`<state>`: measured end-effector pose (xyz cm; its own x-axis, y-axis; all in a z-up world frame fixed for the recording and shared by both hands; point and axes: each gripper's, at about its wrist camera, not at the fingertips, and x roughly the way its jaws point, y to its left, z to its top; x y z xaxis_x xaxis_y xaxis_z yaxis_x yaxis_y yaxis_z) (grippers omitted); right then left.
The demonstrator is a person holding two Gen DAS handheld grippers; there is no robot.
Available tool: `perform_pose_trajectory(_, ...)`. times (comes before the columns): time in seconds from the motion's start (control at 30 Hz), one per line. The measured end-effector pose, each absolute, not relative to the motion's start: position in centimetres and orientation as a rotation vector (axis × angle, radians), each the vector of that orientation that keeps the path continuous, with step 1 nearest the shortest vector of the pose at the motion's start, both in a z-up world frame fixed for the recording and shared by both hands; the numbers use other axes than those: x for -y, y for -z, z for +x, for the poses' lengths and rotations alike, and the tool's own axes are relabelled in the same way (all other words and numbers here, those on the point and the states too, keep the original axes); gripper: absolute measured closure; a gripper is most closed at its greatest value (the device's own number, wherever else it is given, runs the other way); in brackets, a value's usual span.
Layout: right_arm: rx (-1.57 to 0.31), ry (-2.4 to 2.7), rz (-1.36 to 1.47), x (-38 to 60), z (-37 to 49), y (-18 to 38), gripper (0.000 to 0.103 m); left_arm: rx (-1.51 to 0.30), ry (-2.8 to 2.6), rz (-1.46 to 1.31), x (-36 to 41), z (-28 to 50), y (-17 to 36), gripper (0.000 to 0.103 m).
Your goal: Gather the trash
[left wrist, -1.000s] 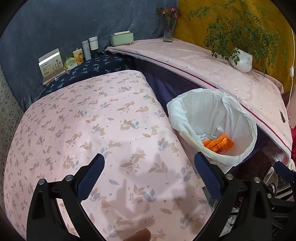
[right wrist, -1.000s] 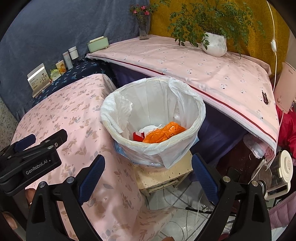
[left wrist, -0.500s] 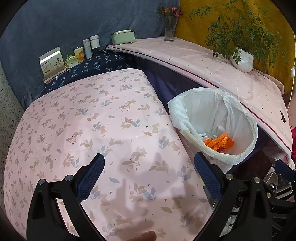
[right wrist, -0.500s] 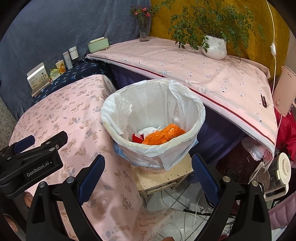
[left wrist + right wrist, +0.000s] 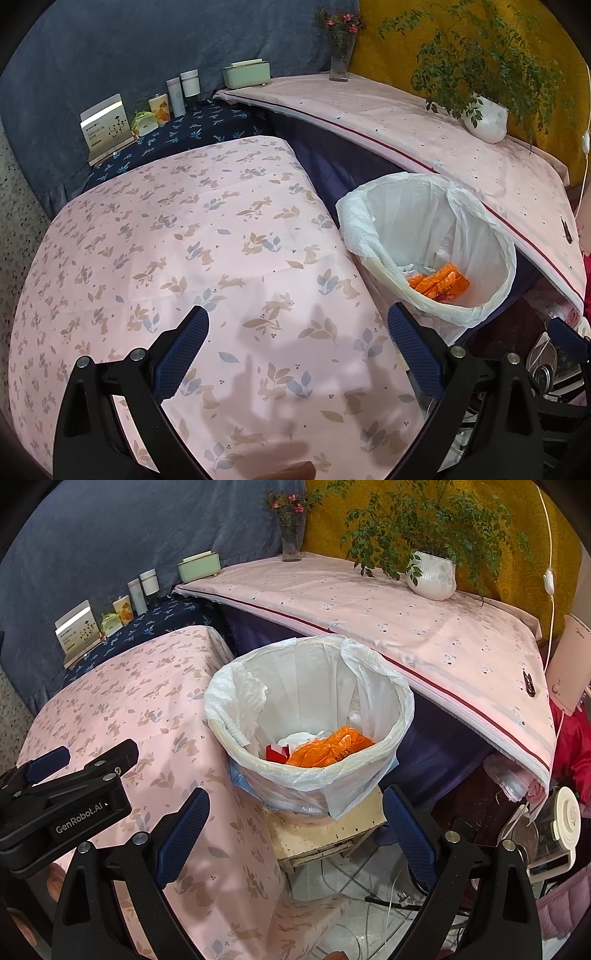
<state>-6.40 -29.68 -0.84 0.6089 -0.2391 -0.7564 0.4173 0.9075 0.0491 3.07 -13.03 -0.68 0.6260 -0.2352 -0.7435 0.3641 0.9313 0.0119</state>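
Left tongs wide apart over tablecloth; bin beside.

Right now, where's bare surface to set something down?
Free: the rabbit-print cloth between the left gripper and the navy strip; the pink shelf between vase and plant pot. Crowded: navy strip with boxes and jars.

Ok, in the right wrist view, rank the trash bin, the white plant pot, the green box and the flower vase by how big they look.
1. Trash bin, though it is nearest.
2. White plant pot.
3. Green box and flower vase: too similar to rank, both far back.
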Motion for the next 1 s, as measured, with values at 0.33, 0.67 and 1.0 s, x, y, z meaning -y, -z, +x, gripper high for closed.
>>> perform_pose_trajectory(0.33,-0.83,0.392,0.223,29.61,-6.33,0.99,0.012,-0.826,0.342,0.17,13.05,3.12,0.68,0.01)
perform_pose_trajectory(0.67,-0.818,0.411,0.221,29.76,-6.61,1.11,0.012,-0.823,0.328,0.169,12.84,3.29,0.84,0.01)
perform_pose_trajectory(1.0,-0.819,0.414,0.222,29.78,-6.66,1.25,0.012,-0.819,0.324,0.176,12.85,3.09,1.07,0.01)
